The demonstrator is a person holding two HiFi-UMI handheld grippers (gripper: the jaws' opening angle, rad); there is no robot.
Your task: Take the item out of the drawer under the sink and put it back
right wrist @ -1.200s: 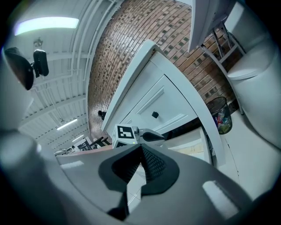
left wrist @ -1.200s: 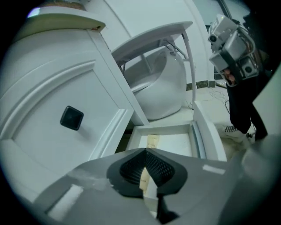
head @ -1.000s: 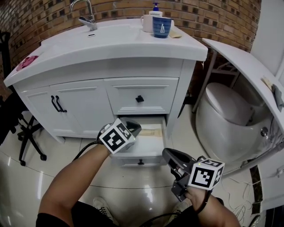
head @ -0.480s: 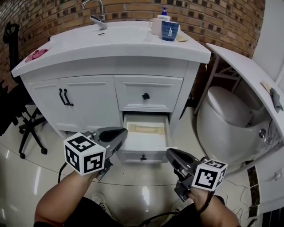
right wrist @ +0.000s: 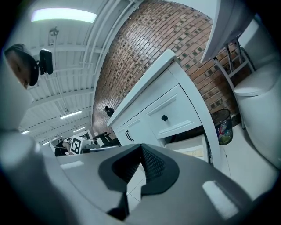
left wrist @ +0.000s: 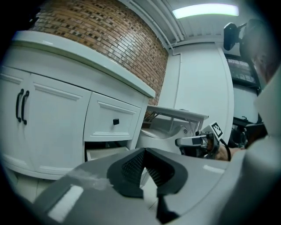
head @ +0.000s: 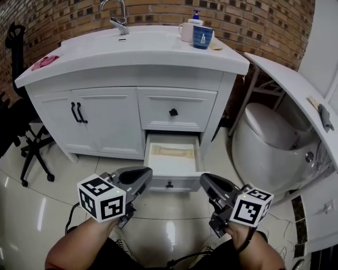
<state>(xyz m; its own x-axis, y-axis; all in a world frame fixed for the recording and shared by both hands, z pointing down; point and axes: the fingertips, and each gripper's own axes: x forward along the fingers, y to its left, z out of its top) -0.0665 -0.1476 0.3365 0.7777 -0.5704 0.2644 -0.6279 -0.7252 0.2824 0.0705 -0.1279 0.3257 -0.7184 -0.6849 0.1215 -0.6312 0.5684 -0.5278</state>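
Far left of the head view: a black wheeled office chair (head: 24, 134) stands on the glossy pale tiled floor (head: 47, 211), beside a white vanity cabinet (head: 108, 129) backed by a brown brick wall (head: 253, 21). On the cabinet's white top, from the left, are a pink cloth (head: 44, 63) and a chrome tap (head: 117, 16). A white mug (head: 185, 31), a blue-capped soap dispenser (head: 196, 16) and a dark blue cup (head: 203, 37) are grouped at upper centre. Below are double doors with black bar handles (head: 77, 112). Right of them is a closed upper drawer with a black knob (head: 173, 112). Under it the white lower drawer (head: 182, 184) stands pulled out. The pale beige flat item (head: 171, 153) lies inside it, toward the back, untouched. Only bare floor separates both grippers from the drawer front. At the right, a white toilet (head: 264, 137) sits under a tilted white panel (head: 293, 84). Left gripper (head: 149, 175): lower left of centre, bare forearm entering from the bottom edge, nose aimed up-right at the drawer's lower left corner, roughly level. Its own view shows the cabinet well off. Jaws closed pad to pad, gripping no object. Right gripper (head: 205, 181): lower right of centre, forearm entering from the bottom edge, nose aimed up-left, just right of the drawer front in frame. Jaws likewise together, gripping no object.
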